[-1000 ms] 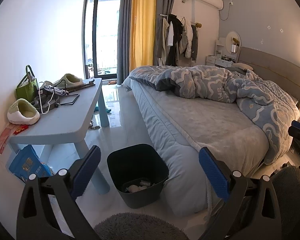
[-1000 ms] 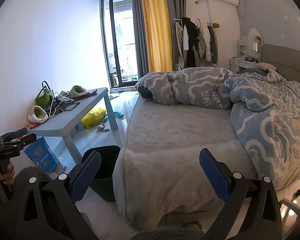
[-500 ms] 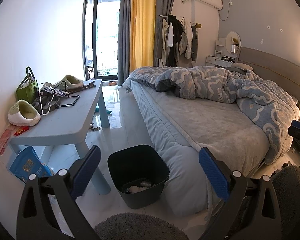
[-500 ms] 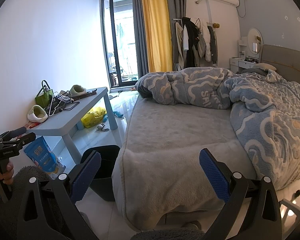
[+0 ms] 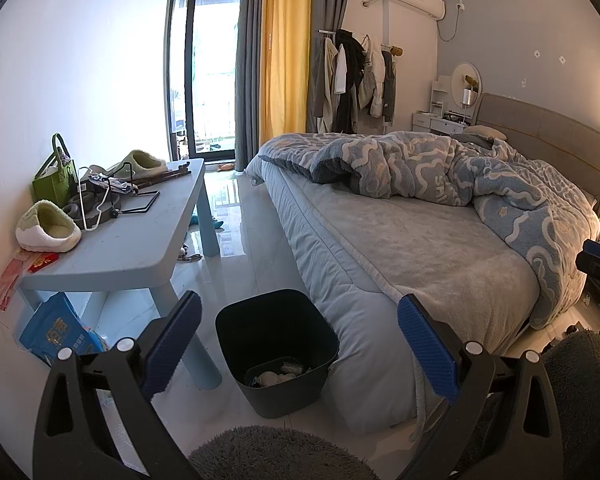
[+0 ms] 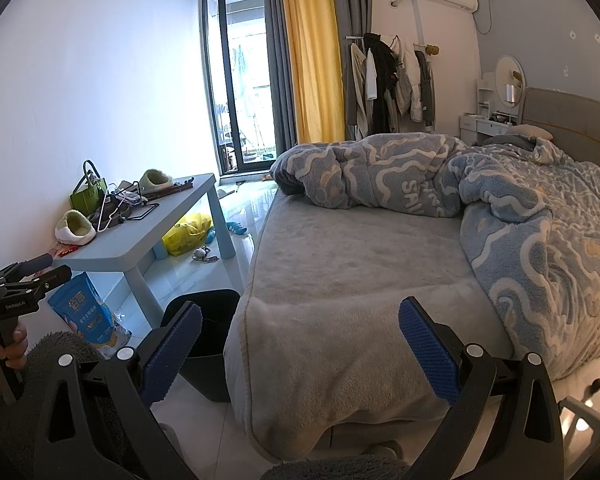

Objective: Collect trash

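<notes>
Bin (image 5: 276, 344) barely drifted in view over the last second.
Held both tools, left (image 5: 298, 344) and right (image 6: 300, 344), agape and empty; showed scraps inside bin, beside surface (image 5: 120, 240).

the left hand-held gripper (image 5: 298, 342) has eased slightly rightward and down over the past second, so the dark trash bin (image 5: 276, 344) and table (image 5: 140, 248) sit a little further right in its view (the shift is small).

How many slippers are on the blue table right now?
2. One slipper sits at the near end by the wall, beside the green bag. The other slipper is at the far end, towards the window. Clutter between them could hide more.
</notes>
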`<state>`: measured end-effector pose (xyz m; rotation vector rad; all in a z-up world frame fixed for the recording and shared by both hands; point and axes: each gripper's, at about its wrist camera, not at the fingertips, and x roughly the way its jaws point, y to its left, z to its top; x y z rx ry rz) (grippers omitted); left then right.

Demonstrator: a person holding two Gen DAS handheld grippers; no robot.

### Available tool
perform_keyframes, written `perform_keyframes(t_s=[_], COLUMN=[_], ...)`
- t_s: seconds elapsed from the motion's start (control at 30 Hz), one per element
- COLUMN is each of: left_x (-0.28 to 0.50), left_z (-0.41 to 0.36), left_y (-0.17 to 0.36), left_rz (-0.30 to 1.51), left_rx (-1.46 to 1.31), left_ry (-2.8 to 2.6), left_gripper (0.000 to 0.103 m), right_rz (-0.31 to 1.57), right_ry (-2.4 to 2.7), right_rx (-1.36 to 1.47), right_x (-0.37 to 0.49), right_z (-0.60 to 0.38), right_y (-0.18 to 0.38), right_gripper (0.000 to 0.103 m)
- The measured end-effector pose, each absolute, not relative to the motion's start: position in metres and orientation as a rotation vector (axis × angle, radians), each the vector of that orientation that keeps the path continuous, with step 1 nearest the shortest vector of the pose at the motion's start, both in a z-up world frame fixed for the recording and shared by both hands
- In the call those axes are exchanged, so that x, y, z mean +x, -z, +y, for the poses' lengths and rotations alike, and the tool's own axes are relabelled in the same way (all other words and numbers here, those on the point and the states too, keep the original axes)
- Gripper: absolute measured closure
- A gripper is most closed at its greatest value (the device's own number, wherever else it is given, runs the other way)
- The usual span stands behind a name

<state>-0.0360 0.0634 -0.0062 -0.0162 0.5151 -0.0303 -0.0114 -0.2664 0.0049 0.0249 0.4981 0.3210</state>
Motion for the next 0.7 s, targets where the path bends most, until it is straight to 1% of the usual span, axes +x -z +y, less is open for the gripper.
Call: perform_keyframes(t_s=[0.7], left_x=[-0.0337], left_z=[0.0674], left_y=[0.0064], left_rz=[0.517], left_rx=[-0.007], left_ry=[0.026], left_gripper=[0.003], right_rz=[0.499], right_ry=[-0.321], right_rx=[0.022], right_x=[-0.0104], right_z=[-0.2671], right_y=[-0.005], right_gripper=[0.003])
